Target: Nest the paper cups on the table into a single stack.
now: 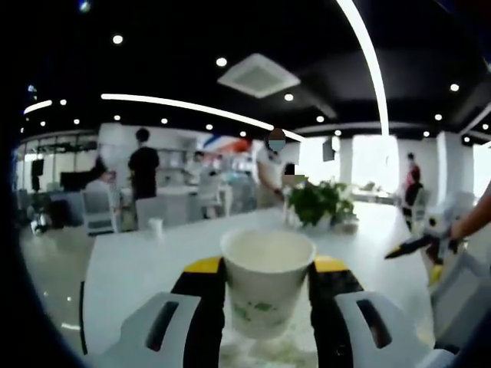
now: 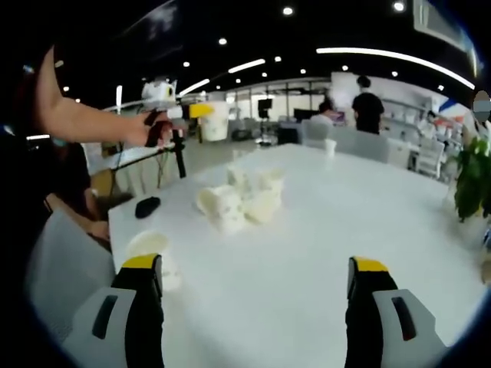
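Observation:
My left gripper (image 1: pixel 267 270) is shut on a white paper cup (image 1: pixel 266 285) with green print, held upright between the yellow-tipped jaws. In the right gripper view that same left gripper (image 2: pixel 201 112) is raised at the upper left, in a person's hand, with the cup (image 2: pixel 216 120) in it. My right gripper (image 2: pixel 256 270) stands open above the white table (image 2: pixel 307 238), nothing between its jaws. Several paper cups (image 2: pixel 239 199) lie in a loose pile ahead of it. One more cup (image 2: pixel 151 249) lies near the left jaw. My right gripper (image 1: pixel 420 242) enters the left gripper view from the right.
A small black object (image 2: pixel 147 205) lies near the table's left edge. A potted plant (image 1: pixel 321 202) stands on the far part of the table (image 1: pixel 146 264), and a lone cup (image 1: pixel 156 227) at the far left. Chairs and people stand beyond.

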Available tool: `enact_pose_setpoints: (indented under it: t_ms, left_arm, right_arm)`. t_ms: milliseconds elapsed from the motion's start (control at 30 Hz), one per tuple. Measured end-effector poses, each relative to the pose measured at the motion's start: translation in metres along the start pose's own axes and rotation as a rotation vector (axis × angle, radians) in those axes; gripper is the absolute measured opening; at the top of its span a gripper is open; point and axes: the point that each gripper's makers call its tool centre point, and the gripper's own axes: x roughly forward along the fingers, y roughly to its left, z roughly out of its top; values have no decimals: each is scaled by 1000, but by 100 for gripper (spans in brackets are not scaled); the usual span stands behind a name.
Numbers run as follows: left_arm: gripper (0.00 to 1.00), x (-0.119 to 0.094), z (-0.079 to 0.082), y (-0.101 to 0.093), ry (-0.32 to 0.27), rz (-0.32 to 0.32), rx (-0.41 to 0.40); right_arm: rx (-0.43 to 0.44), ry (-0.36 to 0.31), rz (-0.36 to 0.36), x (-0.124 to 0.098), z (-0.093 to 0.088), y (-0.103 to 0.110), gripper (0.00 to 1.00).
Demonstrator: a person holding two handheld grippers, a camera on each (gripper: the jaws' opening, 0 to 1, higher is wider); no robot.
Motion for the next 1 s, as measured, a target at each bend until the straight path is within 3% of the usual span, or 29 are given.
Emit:
enact_pose_setpoints:
  t_ms: [1000]
  left_arm:
    - [41, 3, 26, -57, -53, -93, 23]
  right_arm:
    - [-8, 1, 6, 2, -1, -4, 99]
